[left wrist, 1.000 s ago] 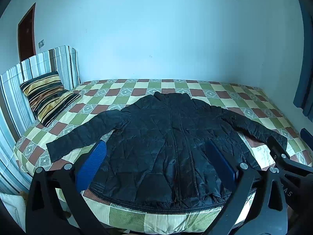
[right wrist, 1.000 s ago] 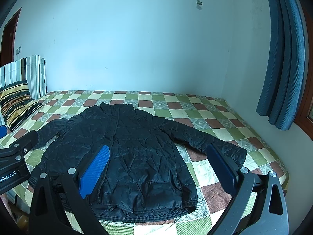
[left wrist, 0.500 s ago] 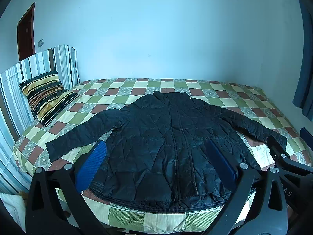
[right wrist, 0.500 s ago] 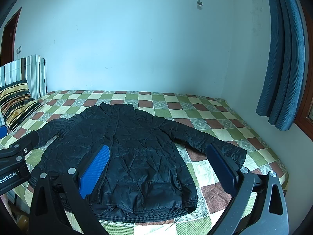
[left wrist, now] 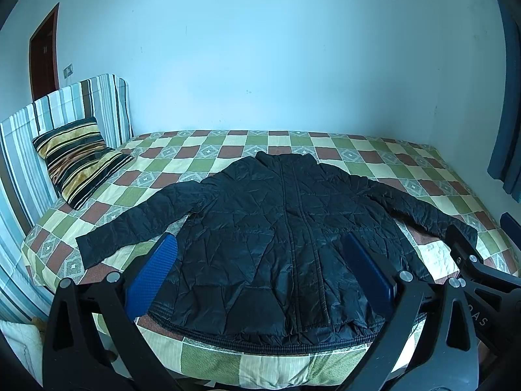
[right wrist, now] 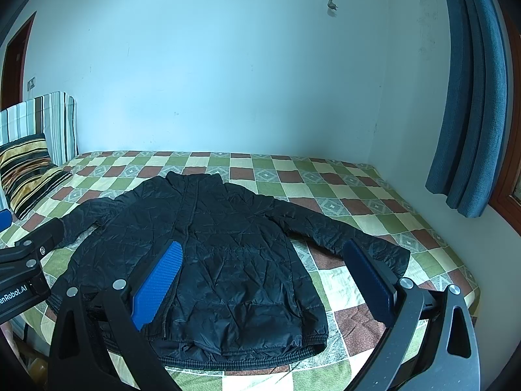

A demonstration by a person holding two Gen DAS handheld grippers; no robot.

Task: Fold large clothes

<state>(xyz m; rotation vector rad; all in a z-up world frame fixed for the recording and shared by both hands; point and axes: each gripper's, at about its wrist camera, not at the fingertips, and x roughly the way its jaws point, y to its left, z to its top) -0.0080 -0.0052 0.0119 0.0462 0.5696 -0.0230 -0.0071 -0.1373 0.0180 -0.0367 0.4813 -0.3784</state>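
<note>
A black quilted jacket [left wrist: 280,244] lies flat and face up on the bed, collar toward the far wall, both sleeves spread out to the sides; the right wrist view shows the jacket [right wrist: 208,254] too. My left gripper [left wrist: 260,270] hovers open above the hem, nothing between its blue pads. My right gripper [right wrist: 263,273] is also open and empty, held above the jacket's lower right part and right sleeve. Neither touches the cloth. The right gripper's black body [left wrist: 482,277] shows at the right edge of the left wrist view.
The bed has a checked green, brown and cream cover [left wrist: 407,166]. A striped pillow [left wrist: 75,163] leans on a striped headboard [left wrist: 65,107] at the left. A blue curtain [right wrist: 469,97] hangs at the right, a brown door [left wrist: 44,55] at far left.
Both grippers have drifted very slightly; the jacket sits a touch higher in the left wrist view. Nothing was taken hold of and the jacket has not moved.
</note>
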